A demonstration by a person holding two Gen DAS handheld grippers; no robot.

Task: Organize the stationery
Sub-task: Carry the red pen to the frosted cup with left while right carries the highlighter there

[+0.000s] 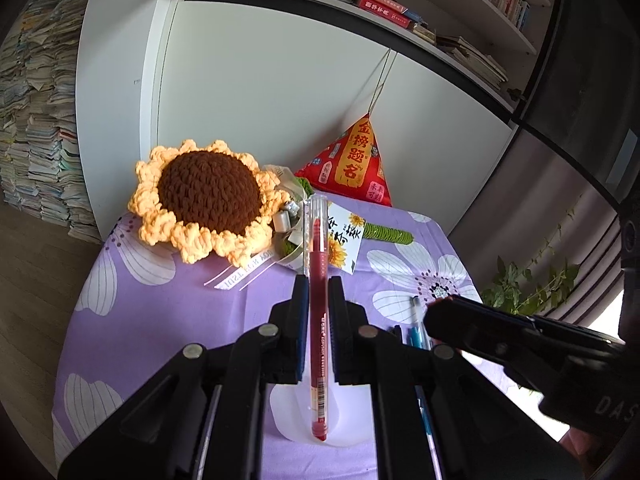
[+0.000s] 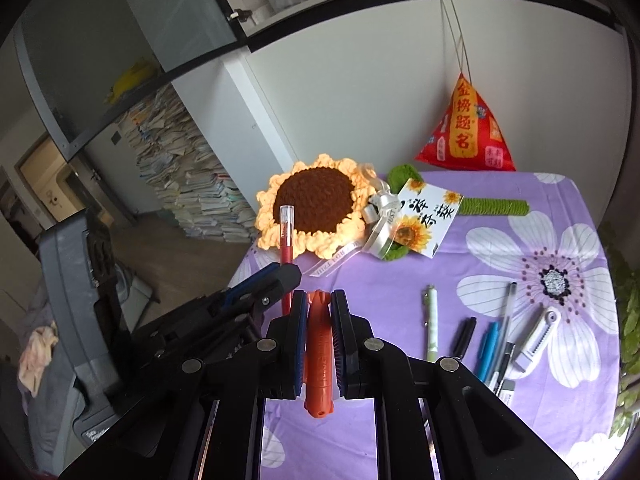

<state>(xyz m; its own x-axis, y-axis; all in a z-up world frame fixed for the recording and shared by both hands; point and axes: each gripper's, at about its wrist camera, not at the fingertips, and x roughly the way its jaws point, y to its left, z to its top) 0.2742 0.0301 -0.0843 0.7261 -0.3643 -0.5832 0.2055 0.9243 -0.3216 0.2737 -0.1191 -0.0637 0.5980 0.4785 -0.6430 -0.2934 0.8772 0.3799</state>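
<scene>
In the left wrist view my left gripper [image 1: 319, 284] is shut on a red pen [image 1: 318, 248] with a clear cap, which stands along the fingers and points toward the sunflower. Below the pen's rear end, a white plastic piece [image 1: 292, 412] lies on the cloth. My right gripper [image 2: 319, 298] is shut on an orange pen-like tool [image 2: 319, 360]. The left gripper [image 2: 289, 274] with the red pen [image 2: 286, 236] shows just to its left. The right gripper [image 1: 434, 314] comes in from the right. Loose on the cloth lie a green-white pen [image 2: 431, 324], a black pen [image 2: 464, 338], a blue pen [image 2: 490, 350] and a clear pen [image 2: 508, 312].
The table has a purple flowered cloth [image 2: 400, 280]. At its back lie a crocheted sunflower [image 2: 316, 204] with a card [image 2: 424, 216] and a red pouch [image 2: 466, 128] against the white wall. A white cutter-like tool [image 2: 538, 338] and an eraser [image 2: 506, 390] lie right. Paper stacks [image 2: 188, 184] stand beyond the left edge.
</scene>
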